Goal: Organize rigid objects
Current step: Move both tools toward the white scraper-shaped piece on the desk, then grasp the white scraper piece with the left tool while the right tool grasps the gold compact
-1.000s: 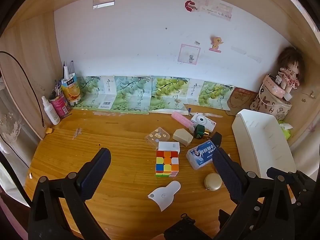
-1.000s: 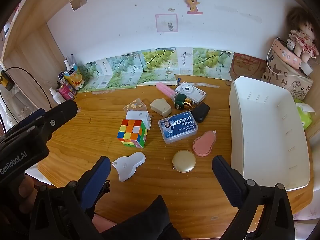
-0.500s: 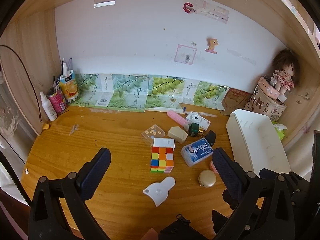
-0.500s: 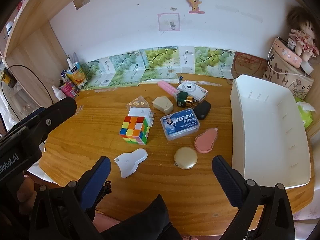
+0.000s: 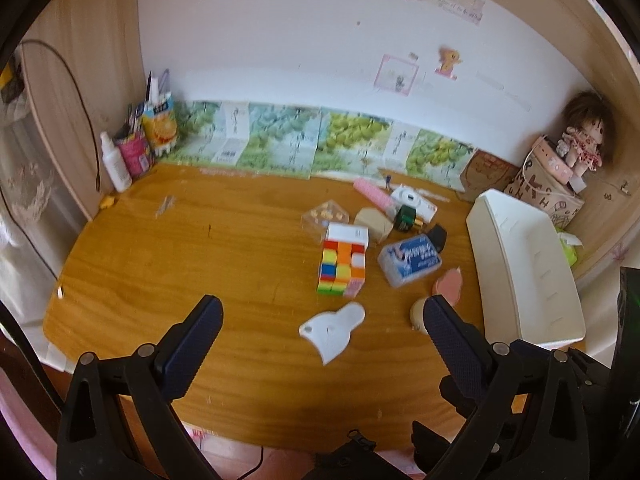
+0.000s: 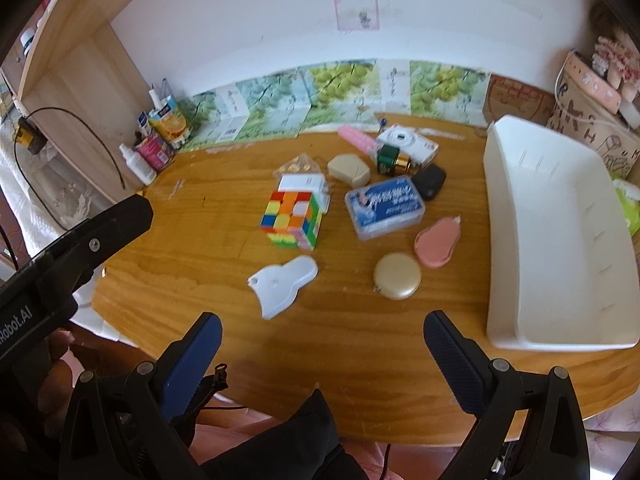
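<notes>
Small objects lie in a cluster on the wooden desk [image 6: 200, 248]: a colourful puzzle cube [image 6: 292, 218] [image 5: 342, 266], a white flat scraper [image 6: 282, 286] [image 5: 332, 330], a gold round case [image 6: 397, 276], a pink tape dispenser [image 6: 437, 242], a blue-labelled clear box [image 6: 385, 206] [image 5: 410, 260], a black case [image 6: 429, 181], a beige case [image 6: 349, 169], a white camera [image 6: 408, 145]. An empty white bin [image 6: 560, 240] [image 5: 524, 276] stands to the right. My left gripper [image 5: 320, 322] and right gripper [image 6: 322, 338] both hover open near the front edge, holding nothing.
At the back left stand a white bottle [image 6: 138, 164], a pink can [image 6: 154, 152] and a juice carton [image 6: 170, 122]. Grape-print boxes [image 6: 340, 92] line the back wall. A patterned bag [image 5: 548, 192] with a doll [image 5: 582, 136] sits at the far right. A cable [image 6: 80, 124] hangs at left.
Both grippers have pulled back and shifted left, so the cluster sits farther away and more to the right in the left wrist view. Nothing on the desk has moved.
</notes>
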A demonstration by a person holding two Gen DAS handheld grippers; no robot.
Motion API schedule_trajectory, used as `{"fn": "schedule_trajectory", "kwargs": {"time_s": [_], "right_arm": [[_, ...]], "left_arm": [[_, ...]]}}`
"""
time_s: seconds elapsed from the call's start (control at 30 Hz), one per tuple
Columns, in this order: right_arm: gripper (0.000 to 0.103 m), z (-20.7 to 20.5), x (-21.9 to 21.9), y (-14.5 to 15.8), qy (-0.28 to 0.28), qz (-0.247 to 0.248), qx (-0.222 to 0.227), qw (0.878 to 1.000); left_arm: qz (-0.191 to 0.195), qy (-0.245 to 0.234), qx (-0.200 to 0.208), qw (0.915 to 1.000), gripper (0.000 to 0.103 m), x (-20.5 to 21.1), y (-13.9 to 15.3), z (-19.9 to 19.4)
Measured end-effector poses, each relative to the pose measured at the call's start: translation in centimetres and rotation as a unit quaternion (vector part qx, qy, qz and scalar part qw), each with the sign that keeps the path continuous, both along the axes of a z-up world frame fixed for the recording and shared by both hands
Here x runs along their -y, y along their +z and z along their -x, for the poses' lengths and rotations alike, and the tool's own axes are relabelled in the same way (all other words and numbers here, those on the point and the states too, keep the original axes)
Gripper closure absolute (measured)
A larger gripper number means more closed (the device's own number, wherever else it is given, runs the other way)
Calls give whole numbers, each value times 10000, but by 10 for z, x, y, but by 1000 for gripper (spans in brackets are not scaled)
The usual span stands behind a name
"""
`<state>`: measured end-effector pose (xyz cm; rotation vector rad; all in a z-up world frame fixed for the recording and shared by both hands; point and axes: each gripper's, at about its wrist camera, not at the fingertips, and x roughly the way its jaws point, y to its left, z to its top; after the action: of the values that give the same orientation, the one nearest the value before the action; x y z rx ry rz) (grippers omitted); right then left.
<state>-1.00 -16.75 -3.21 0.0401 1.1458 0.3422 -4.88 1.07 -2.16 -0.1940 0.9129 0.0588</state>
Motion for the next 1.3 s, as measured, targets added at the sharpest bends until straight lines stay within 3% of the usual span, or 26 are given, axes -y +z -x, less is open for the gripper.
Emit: {"fn": "schedule_trajectory", "kwargs": {"time_s": [0.23, 0.53, 1.1, 1.3], "right_arm": [[8, 13, 1, -18, 71, -75, -314, 9995], [8, 18, 12, -22, 22, -180, -407, 9990], [8, -9, 45, -28, -259, -420, -356, 9981], [8, -16, 51, -38, -209, -588, -562, 9965]], "left_arm": [[-1, 128, -344, 9993, 4, 1, -14, 12], [-96, 176, -579, 9981, 4, 8, -20, 12], [-197, 265, -760, 9966, 4, 30, -29, -16], [-283, 248, -1092, 9933, 4, 37, -43, -24]]}}
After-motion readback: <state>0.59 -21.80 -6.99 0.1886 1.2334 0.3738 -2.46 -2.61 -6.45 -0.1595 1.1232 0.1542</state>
